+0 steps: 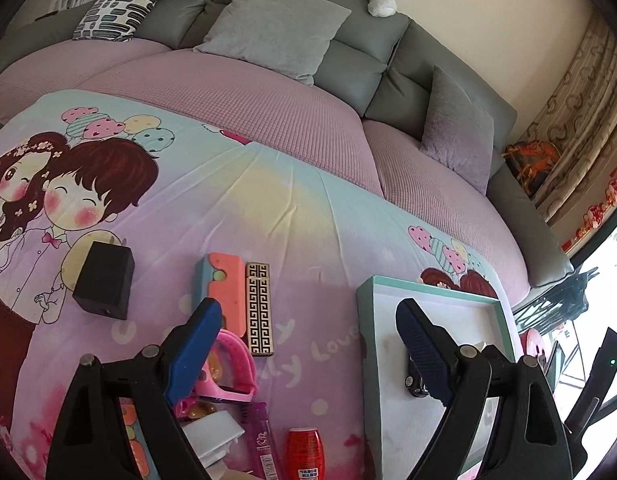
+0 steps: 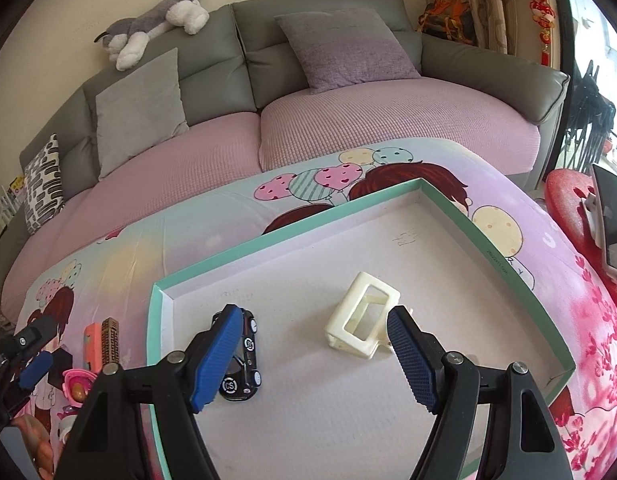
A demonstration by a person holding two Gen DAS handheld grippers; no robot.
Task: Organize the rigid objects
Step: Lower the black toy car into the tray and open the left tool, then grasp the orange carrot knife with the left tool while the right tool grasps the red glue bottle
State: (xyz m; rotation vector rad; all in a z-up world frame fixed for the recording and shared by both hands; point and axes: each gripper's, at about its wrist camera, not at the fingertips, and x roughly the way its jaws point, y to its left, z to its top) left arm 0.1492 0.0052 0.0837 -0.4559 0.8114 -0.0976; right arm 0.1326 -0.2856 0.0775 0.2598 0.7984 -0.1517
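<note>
Toy car (image 2: pixel 240 360) and cream hair clip (image 2: pixel 362 322) lie apart in the green tray (image 2: pixel 508 264). Right gripper (image 2: pixel 312 356) hangs open, empty, over them. Left gripper (image 1: pixel 308 352) gapes near the gold lighter (image 1: pixel 260 308): straddle its long sides squarely.

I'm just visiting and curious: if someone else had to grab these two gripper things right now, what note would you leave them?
Left gripper: open, empty, above the loose items.
Right gripper: open, empty, above the green-rimmed tray.
Done: toy car and cream hair clip lie in the tray.
Left on the cartoon blanket: black charger, orange case, patterned lighter, pink watch, red bottle, purple tube.
</note>
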